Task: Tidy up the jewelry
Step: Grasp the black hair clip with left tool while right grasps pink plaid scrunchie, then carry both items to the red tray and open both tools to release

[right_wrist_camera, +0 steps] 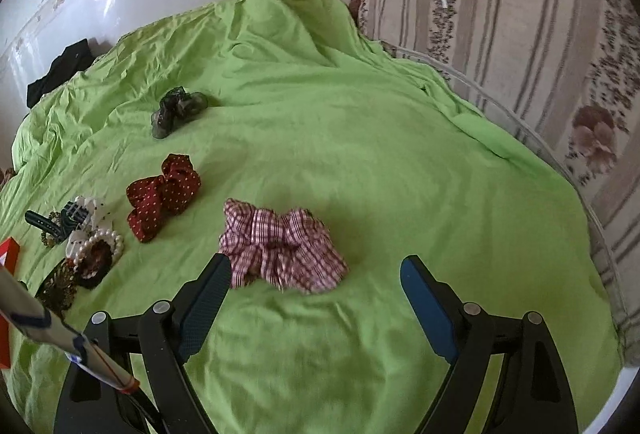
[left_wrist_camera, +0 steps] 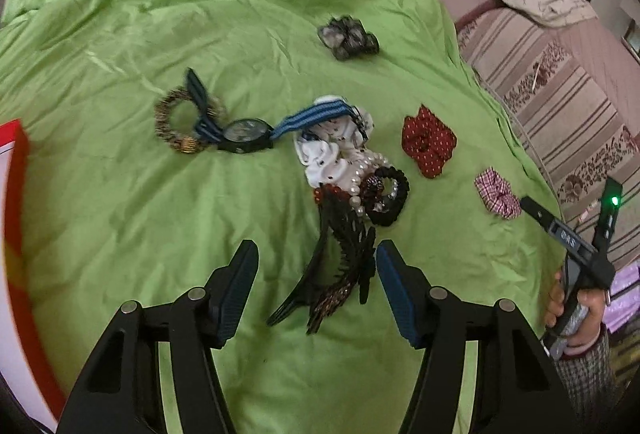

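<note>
Jewelry and hair pieces lie on a green cloth (left_wrist_camera: 160, 213). My left gripper (left_wrist_camera: 316, 254) is open, its jaws either side of a black hair claw clip (left_wrist_camera: 340, 266). Beyond it lie a pearl bracelet (left_wrist_camera: 362, 173), a black scrunchie (left_wrist_camera: 390, 195), a white scrunchie (left_wrist_camera: 332, 149), a blue-strap watch (left_wrist_camera: 248, 133) and a beaded bangle (left_wrist_camera: 180, 121). My right gripper (right_wrist_camera: 316, 270) is open, just in front of a pink plaid scrunchie (right_wrist_camera: 280, 250), which also shows in the left wrist view (left_wrist_camera: 496, 193). A red dotted scrunchie (right_wrist_camera: 164, 189) lies to the left.
A dark sheer scrunchie (left_wrist_camera: 348, 37) lies farther back on the cloth. A red and white box (left_wrist_camera: 12, 213) stands at the left edge. A striped floral sofa (right_wrist_camera: 520, 33) borders the right side. A black cloth (right_wrist_camera: 60, 69) lies at the far left by the wall.
</note>
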### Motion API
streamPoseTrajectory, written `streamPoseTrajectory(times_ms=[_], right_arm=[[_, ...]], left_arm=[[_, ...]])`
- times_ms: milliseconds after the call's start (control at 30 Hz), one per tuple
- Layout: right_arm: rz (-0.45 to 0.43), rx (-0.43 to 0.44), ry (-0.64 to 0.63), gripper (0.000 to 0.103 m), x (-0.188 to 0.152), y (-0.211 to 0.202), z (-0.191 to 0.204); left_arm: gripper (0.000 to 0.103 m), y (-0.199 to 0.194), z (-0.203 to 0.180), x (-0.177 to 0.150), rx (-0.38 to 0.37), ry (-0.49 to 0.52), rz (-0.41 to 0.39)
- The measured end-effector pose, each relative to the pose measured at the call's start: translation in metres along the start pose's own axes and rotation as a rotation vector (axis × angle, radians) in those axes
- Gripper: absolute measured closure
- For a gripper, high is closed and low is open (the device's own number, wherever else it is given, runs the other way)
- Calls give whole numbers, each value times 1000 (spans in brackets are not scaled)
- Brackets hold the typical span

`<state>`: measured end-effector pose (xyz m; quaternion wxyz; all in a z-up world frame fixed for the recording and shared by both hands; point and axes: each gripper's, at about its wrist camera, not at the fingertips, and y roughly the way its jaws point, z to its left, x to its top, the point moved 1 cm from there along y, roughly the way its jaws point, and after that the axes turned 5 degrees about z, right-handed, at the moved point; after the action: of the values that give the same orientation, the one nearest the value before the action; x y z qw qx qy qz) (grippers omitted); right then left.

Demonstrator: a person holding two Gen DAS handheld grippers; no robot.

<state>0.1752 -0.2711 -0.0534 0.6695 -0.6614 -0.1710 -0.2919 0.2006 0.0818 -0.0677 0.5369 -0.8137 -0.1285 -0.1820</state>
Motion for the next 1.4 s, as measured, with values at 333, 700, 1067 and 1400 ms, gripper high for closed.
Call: streamPoseTrajectory(times_ms=[333, 700, 1067, 1400], right_arm=[[108, 57, 7, 13, 3, 48, 8], [125, 109, -54, 88, -5, 39, 31], [18, 196, -122, 91, -9, -36, 57], [35, 379, -233, 91, -22, -94, 145]], left_arm=[[42, 22, 5, -1, -47, 11, 57], [74, 24, -20, -12, -24, 29, 62], [74, -70, -31, -40, 76, 70, -123], [74, -154, 47, -68, 233, -36, -231]])
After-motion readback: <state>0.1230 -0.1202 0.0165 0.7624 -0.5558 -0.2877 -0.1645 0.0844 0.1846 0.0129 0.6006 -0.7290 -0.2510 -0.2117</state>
